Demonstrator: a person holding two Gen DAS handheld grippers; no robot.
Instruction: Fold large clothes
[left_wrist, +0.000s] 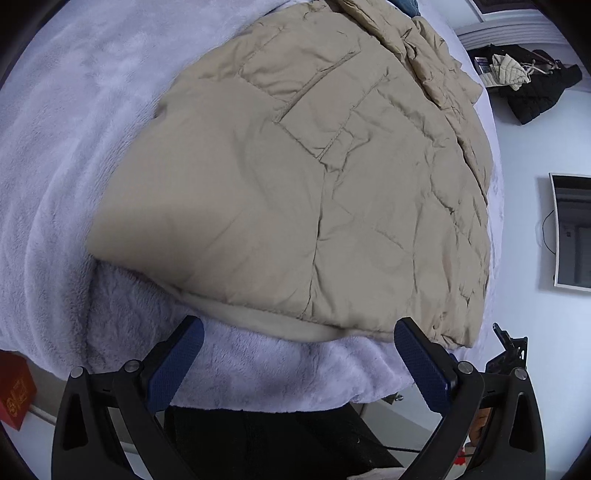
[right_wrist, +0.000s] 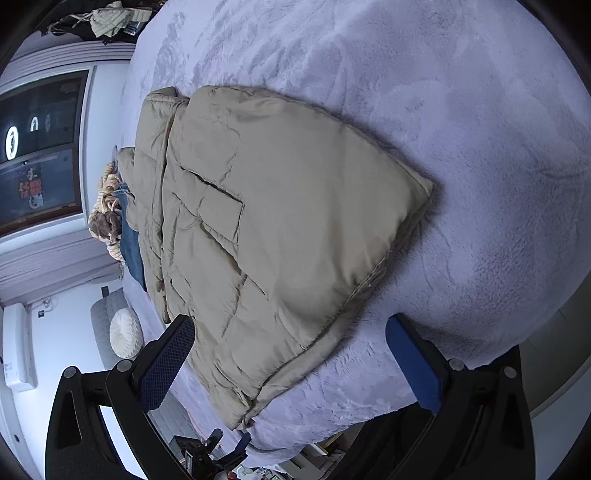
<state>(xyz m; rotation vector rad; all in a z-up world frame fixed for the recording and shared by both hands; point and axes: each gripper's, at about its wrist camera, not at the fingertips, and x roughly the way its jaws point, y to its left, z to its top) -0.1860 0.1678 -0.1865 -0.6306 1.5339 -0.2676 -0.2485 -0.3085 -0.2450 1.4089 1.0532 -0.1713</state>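
In the left wrist view, the left gripper stands wide open with nothing between its blue textured pads. The beige puffer jacket lies just beyond the fingertips, its near hem hanging a little over the near edge of the bed. The jacket is quilted, softly wrinkled, with stitched seams and a rectangular pocket flap toward its far side. It rests on a fluffy pale lilac blanket that covers the bed. Beyond the jacket's far right corner a heap of black clothing sits on a pale ledge, and to the right of the jacket a dark screen hangs on a white wall. Left of the jacket and below the blanket's edge sits a red box.

In the right wrist view, the right gripper is likewise spread wide and holds nothing. The jacket lies between and beyond its fingertips, folded into a thick slab with one pointed corner to the right. The left pad is just beside the jacket's near edge; whether it touches cannot be told. The blanket surrounds the jacket. Left of the jacket lie blue denim, a dark window, and a round white cushion.
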